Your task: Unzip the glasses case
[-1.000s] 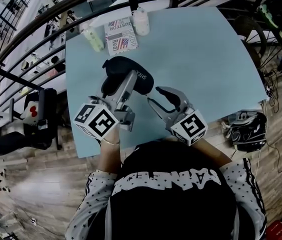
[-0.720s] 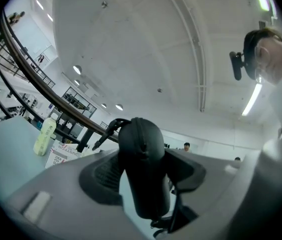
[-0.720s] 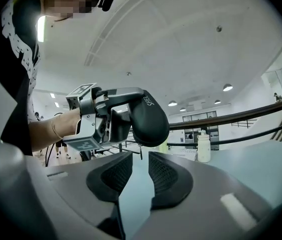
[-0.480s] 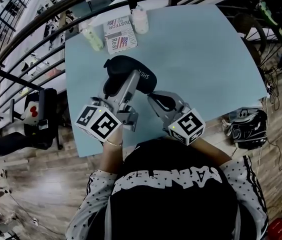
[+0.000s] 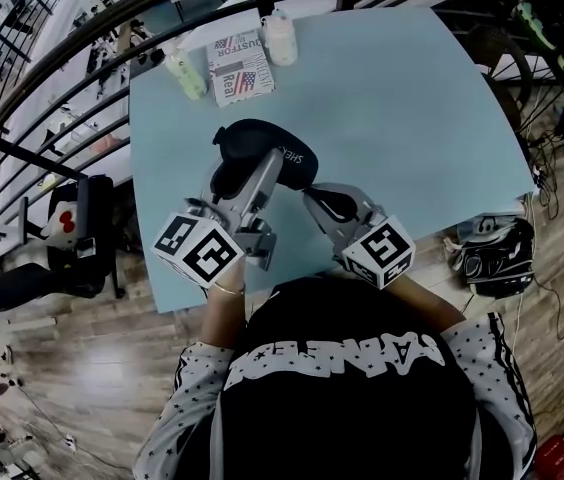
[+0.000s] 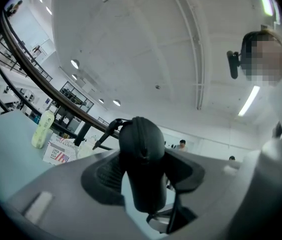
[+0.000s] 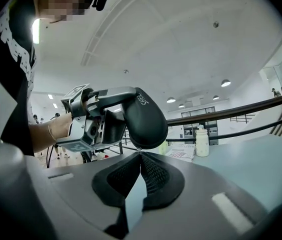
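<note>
A black oval fabric-covered glasses case [image 5: 262, 150] sits clamped on edge between the pads of the left claw [image 6: 141, 174], above the near part of the pale blue tabletop [image 5: 392, 98]. White lettering [image 7: 140, 100] runs along one flank, and a short black loop [image 6: 106, 132] juts from the far end. The zip seam runs around the rim, and the two halves are together. The rounded near end dips towards the right claw [image 7: 140, 159], whose tips meet just beneath it. The zip pull is too small to make out there.
</note>
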A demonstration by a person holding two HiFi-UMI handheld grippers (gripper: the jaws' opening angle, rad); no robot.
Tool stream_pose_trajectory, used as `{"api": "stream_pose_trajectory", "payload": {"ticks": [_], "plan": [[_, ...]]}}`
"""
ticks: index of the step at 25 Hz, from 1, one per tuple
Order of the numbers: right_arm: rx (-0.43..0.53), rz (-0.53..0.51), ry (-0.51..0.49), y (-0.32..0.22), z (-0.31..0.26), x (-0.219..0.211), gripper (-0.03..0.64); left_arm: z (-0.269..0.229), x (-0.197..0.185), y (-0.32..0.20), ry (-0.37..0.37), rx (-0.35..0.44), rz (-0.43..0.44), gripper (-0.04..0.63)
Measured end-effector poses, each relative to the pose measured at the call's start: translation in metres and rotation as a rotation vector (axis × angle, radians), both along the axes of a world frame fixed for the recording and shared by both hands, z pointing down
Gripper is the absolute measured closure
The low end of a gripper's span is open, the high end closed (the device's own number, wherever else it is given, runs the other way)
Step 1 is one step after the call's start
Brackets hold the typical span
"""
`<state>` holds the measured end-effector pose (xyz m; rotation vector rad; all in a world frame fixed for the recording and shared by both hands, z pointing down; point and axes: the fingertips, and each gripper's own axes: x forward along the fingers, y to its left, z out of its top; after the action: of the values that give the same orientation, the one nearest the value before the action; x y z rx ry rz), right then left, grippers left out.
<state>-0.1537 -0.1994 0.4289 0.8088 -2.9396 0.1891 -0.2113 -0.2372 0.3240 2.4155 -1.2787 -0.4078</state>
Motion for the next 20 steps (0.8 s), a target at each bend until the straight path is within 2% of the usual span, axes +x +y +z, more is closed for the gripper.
{"api": "stream_pose_trajectory", "payload": {"ticks": [7, 16, 20], "plan": [[-0.031, 0.011, 0.004, -0.004, 0.009, 0.01, 0.609, 0.011, 0.004, 0.006, 0.007, -0.024, 0.025, 0.595], [0.067, -0.042, 0.122, -0.007, 0.014, 0.02, 0.607, 0.018, 0.011, 0.01, 0.005, -0.044, 0.058, 0.595], [0.042, -0.02, 0.103, -0.014, 0.016, 0.03, 0.604, 0.024, 0.015, 0.01, 0.018, -0.062, 0.073, 0.595]]}}
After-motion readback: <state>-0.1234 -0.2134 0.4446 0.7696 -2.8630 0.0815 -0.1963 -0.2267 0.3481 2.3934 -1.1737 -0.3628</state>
